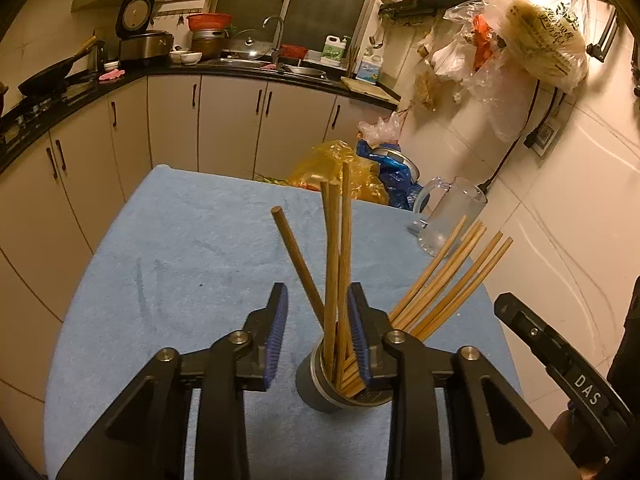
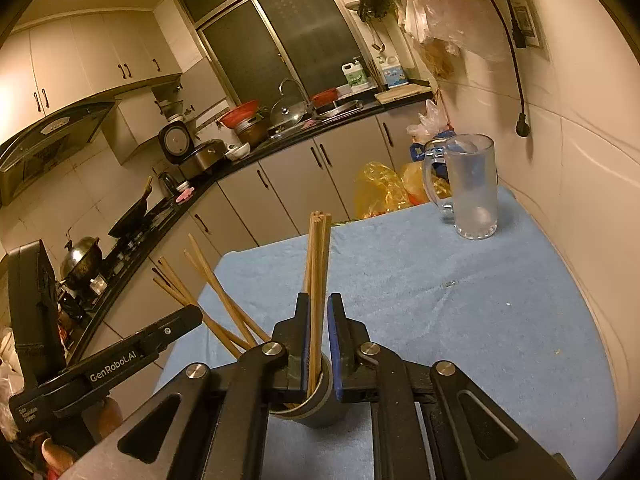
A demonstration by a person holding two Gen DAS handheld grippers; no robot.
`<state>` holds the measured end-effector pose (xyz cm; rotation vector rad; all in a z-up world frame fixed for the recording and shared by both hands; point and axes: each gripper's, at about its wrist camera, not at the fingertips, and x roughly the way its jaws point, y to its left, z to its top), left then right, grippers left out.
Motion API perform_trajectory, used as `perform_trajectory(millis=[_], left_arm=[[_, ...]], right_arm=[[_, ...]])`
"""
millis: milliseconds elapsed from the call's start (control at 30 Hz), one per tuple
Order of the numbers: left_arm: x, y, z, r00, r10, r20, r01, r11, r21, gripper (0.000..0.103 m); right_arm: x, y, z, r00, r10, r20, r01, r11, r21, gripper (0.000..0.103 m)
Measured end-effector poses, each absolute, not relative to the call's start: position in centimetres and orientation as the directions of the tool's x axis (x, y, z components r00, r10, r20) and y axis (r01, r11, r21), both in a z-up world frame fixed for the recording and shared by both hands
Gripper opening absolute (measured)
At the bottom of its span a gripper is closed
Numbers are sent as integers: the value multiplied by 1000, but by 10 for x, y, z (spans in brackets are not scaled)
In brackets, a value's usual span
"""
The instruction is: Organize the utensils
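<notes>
A grey round holder (image 1: 320, 388) stands on the blue towel (image 1: 180, 260) and holds several wooden chopsticks (image 1: 334, 264). Some stand upright and others fan out to the right (image 1: 444, 280). My left gripper (image 1: 318, 300) is open, its jaws on either side of the upright sticks above the holder. In the right wrist view the same holder (image 2: 320, 404) sits under my right gripper (image 2: 319, 312), whose jaws are narrowly apart around a bundle of upright chopsticks (image 2: 317, 264). The fanned sticks (image 2: 208, 292) lean left there.
A clear glass mug (image 2: 472, 188) stands at the towel's far right corner, also seen in the left wrist view (image 1: 448, 216). Yellow and blue plastic bags (image 1: 352, 172) lie behind the table. Kitchen cabinets (image 1: 224, 124) and a tiled wall (image 2: 580, 200) surround it.
</notes>
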<state>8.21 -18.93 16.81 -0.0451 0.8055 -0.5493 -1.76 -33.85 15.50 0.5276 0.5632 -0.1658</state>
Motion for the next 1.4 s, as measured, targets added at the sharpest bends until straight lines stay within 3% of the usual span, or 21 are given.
perform_trajectory(millis=[133,200,300,400,500,600,633,833,1033,1267,1400], left_arm=[[80,-186,166,576,-458,-677,438,872,-217,34],[79,-184,165,591,-437,-678,424,883,-200,38],[76,-178,163,624,-400,-672,395,903,-170,47],[73,-172,162,647,-365,-669,370,918,-143,55],[70,-167,161,670,-322,-669,340,934,-108,71],[64,-161,163,703,-263,-660,303,951,-57,81],[61,-158,163,718,-224,-659,276,961,-26,87],[33,-135,166,776,-84,-626,167,983,75,96],[-18,-100,161,829,8,-559,120,974,192,97],[-79,-61,130,822,76,-564,82,965,250,97],[-106,-51,116,813,56,-579,97,968,230,97]], right_arm=[[-21,-340,154,835,-21,-550,302,853,426,25],[-24,-342,154,834,-35,-550,314,851,422,41],[-30,-345,154,832,-77,-549,349,843,410,63],[-36,-348,156,829,-108,-548,372,838,398,74],[-42,-348,157,820,-148,-553,404,835,375,89],[-47,-343,158,803,-193,-563,435,836,334,97],[-49,-341,158,792,-214,-572,452,836,312,98],[-66,-327,156,751,-271,-602,498,831,248,101],[-99,-295,156,740,-322,-591,498,853,159,102],[-148,-245,142,752,-337,-566,471,876,103,102],[-166,-222,127,743,-330,-583,453,888,74,102]])
